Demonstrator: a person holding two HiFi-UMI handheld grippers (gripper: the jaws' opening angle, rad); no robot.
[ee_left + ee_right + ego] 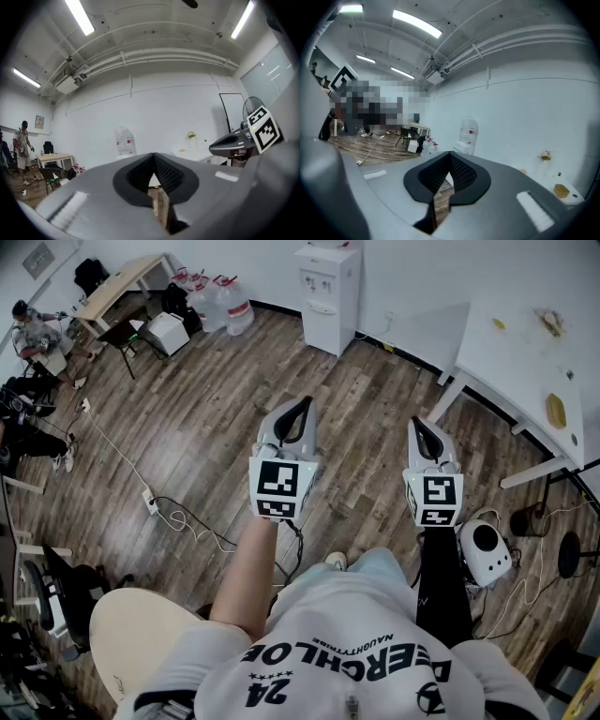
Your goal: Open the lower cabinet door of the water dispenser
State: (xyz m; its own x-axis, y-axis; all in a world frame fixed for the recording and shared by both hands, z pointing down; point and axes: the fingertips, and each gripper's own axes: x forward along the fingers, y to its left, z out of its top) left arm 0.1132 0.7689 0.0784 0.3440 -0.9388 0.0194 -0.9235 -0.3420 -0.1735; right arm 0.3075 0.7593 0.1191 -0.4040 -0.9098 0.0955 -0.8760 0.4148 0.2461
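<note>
While held level, left gripper [302, 401]: jaws were closed
Right gripper [419, 421]: jaws were closed (both empty)
Dispenser [328, 296]: stood well apart

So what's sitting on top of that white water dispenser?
A large clear bottle stands on the water dispenser. How its neck sits in the top, and how full it is, cannot be made out.

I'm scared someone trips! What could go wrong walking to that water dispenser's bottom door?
A cable snakes across the floor near the person's shoe, so walking to the water dispenser could mean a stumble. Both the left gripper and right gripper are shut and empty; they might just bump the door unless opened.
</note>
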